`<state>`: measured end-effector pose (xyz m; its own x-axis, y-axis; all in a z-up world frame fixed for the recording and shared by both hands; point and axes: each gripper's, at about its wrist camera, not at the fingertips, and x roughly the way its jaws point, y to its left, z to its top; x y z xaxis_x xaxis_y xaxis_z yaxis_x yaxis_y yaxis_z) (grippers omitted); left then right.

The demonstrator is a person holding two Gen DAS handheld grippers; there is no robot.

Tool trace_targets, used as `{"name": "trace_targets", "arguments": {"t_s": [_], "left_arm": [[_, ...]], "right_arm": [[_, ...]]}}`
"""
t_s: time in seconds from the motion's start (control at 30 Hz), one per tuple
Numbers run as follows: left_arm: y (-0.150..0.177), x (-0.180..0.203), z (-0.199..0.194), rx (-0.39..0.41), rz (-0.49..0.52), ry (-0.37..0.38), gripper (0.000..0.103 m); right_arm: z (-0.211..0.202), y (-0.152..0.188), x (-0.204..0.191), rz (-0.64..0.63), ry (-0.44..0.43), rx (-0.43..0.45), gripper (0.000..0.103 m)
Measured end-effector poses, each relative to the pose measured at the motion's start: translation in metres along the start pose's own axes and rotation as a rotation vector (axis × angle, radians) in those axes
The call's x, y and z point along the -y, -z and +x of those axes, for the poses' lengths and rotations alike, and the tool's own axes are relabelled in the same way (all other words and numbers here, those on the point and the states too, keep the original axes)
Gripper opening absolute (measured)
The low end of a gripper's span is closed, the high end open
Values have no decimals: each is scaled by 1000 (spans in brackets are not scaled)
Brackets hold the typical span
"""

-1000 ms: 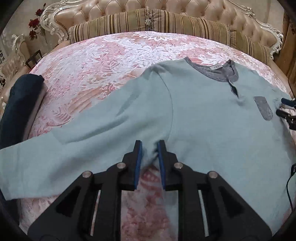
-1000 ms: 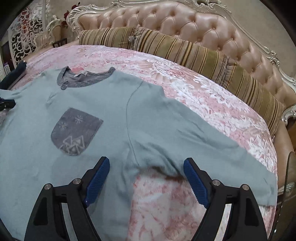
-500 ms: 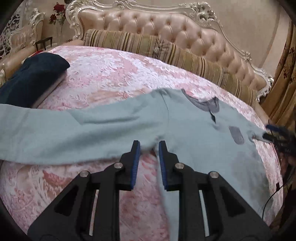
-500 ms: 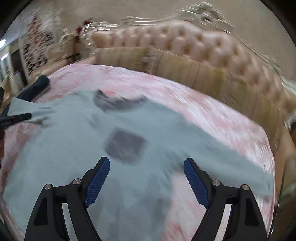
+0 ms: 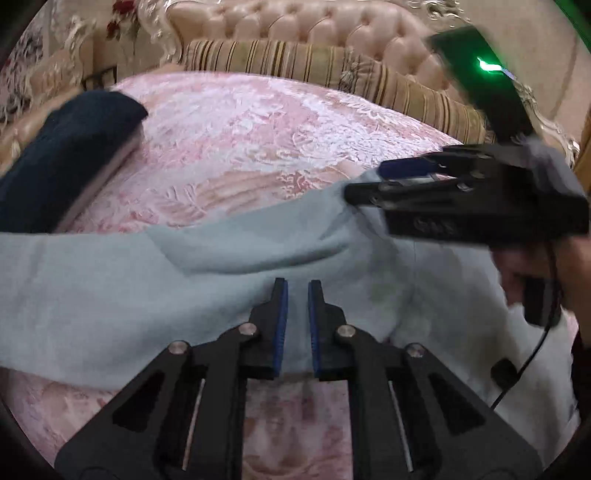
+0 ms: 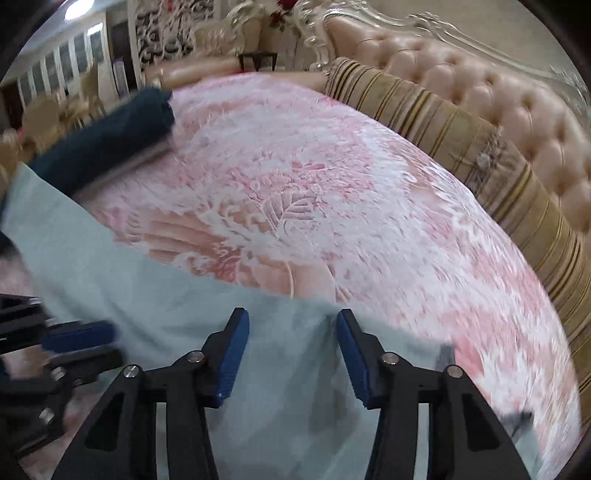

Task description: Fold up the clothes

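Note:
A light blue-green long-sleeved shirt (image 5: 147,288) lies spread on the pink bedspread (image 5: 258,147), one sleeve running off to the left. My left gripper (image 5: 295,325) sits at the shirt's near edge, its jaws closing on a pinch of cloth, with creases running out from its tips. My right gripper (image 5: 364,181) reaches in from the right, its tips at the shirt's far shoulder edge. In the right wrist view the right gripper (image 6: 291,354) stands half open and closing over the shirt (image 6: 147,295), cloth between the pads but not pressed. The left gripper (image 6: 110,347) shows at the left edge.
A folded dark navy garment (image 5: 62,158) lies at the bed's far left, also seen as the navy garment (image 6: 110,140). Striped pillows (image 5: 295,62) and a tufted headboard (image 5: 332,22) line the far side. A hand (image 5: 576,280) and a black cable (image 5: 532,354) are at the right.
The right gripper swept fast leftward across the shirt and now sits close to the left gripper, with narrower jaws. The left jaws narrowed on the cloth. Collar and pocket are out of view.

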<state>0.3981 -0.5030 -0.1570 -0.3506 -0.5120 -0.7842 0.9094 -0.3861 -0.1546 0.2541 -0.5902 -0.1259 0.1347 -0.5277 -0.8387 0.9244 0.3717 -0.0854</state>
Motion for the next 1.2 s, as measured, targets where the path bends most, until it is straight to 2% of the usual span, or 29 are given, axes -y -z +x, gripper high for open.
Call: {"name": "trace_targets", "arguments": {"t_s": [0.07,0.1,0.2,0.27,0.3,0.37,0.47,0.53,0.67,0.7,0.77,0.83,0.87,0.93,1.03,1.1,1.2], "left_arm": [[6,-3,-4,-6,12,-9,12],[9,-5,-6,-9,9,-8,12],[16,-16,-15,-5,-4,30,12],[18,-32,-31,33,-24,31,12],[18,-40,-39,52,-34,30,12],[19,-56,-44,49,-36,-30,12],[17,-72,-46,51,-28,-36,12],[17,-71,-40,25,-7,-56,12],[24,-69,-33,1,23,-81,12],[26,-68,-35,-1,25,-82,12],[31,-68,-38,-4,31,-84,12],[31,-68,-39,-19,28,-90,13],[29,-67,-41,-30,23,-100,13],[22,-58,-51,15,51,-90,13],[4,-43,-50,47,68,-68,13],[-9,-28,-28,22,99,-62,13],[-13,-12,-5,-32,163,-69,13]], "right_arm": [[4,-5,2,4,10,3,51],[5,-7,2,-15,54,8,51],[4,-8,7,-1,79,18,51],[-2,-9,11,18,92,44,51],[-12,-9,11,28,87,76,51],[-27,-7,6,36,41,115,51],[-25,-4,-23,-45,-50,87,51],[-17,-3,-42,-100,-88,66,51],[-1,-6,-54,-124,-79,46,52],[0,-8,-53,-122,-61,52,53],[1,-9,-50,-121,-17,70,63],[1,-10,-49,-108,-5,74,65],[-1,-10,-48,-107,17,82,65],[-10,-9,-44,-104,73,115,65],[-38,-2,-21,-8,90,160,65],[-50,5,-13,-2,91,139,65],[-62,25,-7,-12,63,94,66]]}}
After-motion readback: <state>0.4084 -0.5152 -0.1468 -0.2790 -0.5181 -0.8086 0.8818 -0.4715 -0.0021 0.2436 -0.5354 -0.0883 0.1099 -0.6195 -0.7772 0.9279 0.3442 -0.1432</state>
